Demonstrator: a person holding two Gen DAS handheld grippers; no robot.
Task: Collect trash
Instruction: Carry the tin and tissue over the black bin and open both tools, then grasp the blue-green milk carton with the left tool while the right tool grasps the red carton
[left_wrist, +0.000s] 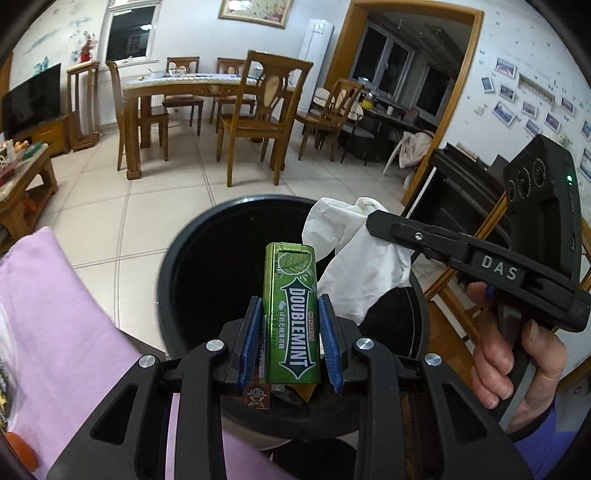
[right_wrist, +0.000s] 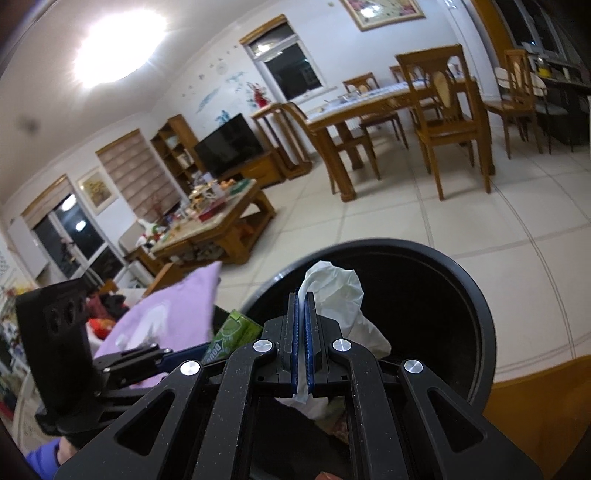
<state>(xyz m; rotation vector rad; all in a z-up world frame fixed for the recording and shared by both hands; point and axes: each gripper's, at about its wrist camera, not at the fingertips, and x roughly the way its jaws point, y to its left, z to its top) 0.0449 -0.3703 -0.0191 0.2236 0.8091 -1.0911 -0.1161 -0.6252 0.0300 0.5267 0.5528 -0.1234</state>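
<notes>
Left gripper (left_wrist: 291, 336) clamped the gum pack (left_wrist: 293, 314), right gripper (right_wrist: 303, 332) pinched the tissue (right_wrist: 332, 291), both above the black bin (left_wrist: 173, 266).

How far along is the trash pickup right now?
Done: wrappers already lie in the black bin. In hand: left tool grips a Doublemint gum pack, right tool pinches a white tissue, both above the bin's mouth. Left: dropping both.
</notes>
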